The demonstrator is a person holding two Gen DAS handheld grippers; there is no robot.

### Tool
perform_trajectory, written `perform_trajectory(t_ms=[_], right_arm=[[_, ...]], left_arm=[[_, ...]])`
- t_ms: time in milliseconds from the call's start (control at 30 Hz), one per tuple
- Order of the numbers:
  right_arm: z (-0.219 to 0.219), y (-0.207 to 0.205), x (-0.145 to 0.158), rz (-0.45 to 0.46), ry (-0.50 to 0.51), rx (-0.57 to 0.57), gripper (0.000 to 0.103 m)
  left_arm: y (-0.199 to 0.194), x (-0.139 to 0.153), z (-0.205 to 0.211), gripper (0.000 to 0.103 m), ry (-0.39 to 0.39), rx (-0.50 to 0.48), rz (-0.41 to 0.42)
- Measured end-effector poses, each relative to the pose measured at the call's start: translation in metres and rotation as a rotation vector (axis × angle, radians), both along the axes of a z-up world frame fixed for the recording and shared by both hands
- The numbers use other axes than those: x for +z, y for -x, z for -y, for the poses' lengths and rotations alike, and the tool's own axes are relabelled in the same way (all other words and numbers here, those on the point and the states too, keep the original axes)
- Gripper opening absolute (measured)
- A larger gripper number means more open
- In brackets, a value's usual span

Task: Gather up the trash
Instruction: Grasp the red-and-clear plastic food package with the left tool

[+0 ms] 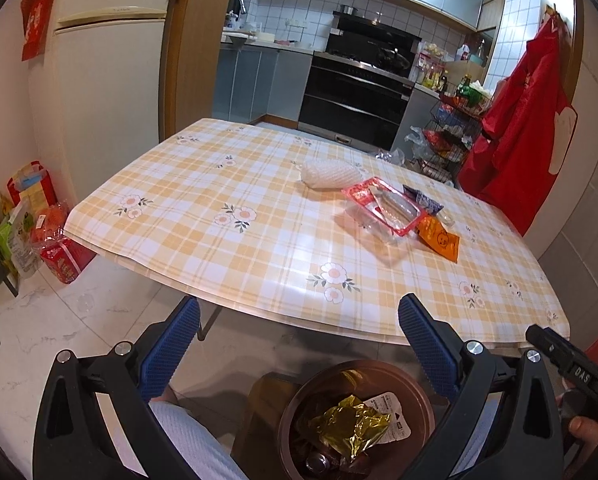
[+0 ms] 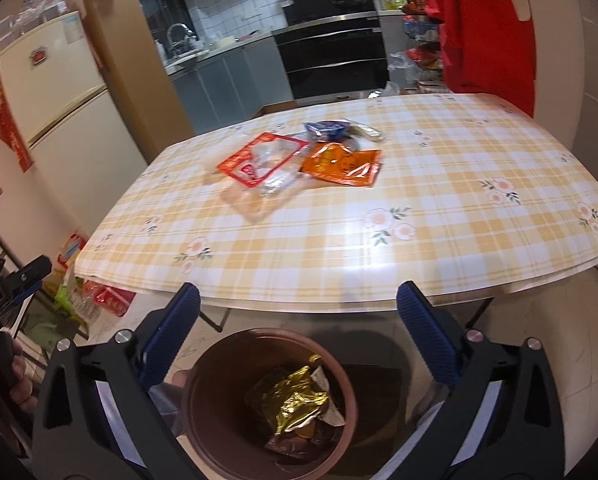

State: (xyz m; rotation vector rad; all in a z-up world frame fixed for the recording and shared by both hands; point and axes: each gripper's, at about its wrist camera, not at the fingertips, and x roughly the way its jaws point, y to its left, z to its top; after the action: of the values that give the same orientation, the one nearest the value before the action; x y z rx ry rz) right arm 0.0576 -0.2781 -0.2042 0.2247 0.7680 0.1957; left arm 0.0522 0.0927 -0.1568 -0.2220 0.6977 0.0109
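Observation:
A brown round bin (image 2: 203, 408) stands on the floor below the table's near edge, with a crumpled gold wrapper (image 2: 295, 400) and other scraps inside. My right gripper (image 2: 297, 300) hangs above it, open, nothing between its blue fingers (image 2: 423, 336). In the left wrist view the same bin (image 1: 287, 420) and gold wrapper (image 1: 351, 428) lie low, and my left gripper (image 1: 299, 320) is open and empty too. On the checked table (image 2: 439, 184) lie a red-edged clear packet (image 2: 259, 160), an orange packet (image 2: 343, 164), a blue packet (image 2: 325, 128) and a white foam net (image 1: 327, 174).
A fridge (image 1: 111, 80) stands to the left, with bags and red packages (image 1: 63, 256) on the floor beside it. A red garment (image 1: 515, 128) hangs at the right by a wire rack. The kitchen with an oven (image 1: 355, 96) lies behind the table.

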Motion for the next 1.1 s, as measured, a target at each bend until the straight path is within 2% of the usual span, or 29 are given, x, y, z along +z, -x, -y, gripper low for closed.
perform_trajectory(t_ms=[300,500,733,933,1100], right_arm=[[0.023,-0.021,-0.015,-0.014,0.027,-0.052,0.097],[0.039,-0.042,-0.027,-0.029,0.037,-0.074,0.097],[0.051,-0.071,-0.043,-0.04,0.061,-0.072,0.097],[0.059,-0.101,-0.052,-0.046,0.094,-0.058,0.097],[0.064,-0.121,-0.058,-0.05,0.122,-0.045,0.097]], left_arm=[[-0.025,-0.011,0.012,0.097,-0.028,-0.032,-0.049],[-0.06,-0.014,0.024,0.097,-0.026,-0.074,-0.079],[-0.13,-0.021,0.046,0.097,0.051,-0.126,-0.128],[-0.207,-0.036,0.071,0.097,0.111,-0.154,-0.144],[-0.269,-0.063,0.087,0.087,0.169,-0.151,-0.211]])
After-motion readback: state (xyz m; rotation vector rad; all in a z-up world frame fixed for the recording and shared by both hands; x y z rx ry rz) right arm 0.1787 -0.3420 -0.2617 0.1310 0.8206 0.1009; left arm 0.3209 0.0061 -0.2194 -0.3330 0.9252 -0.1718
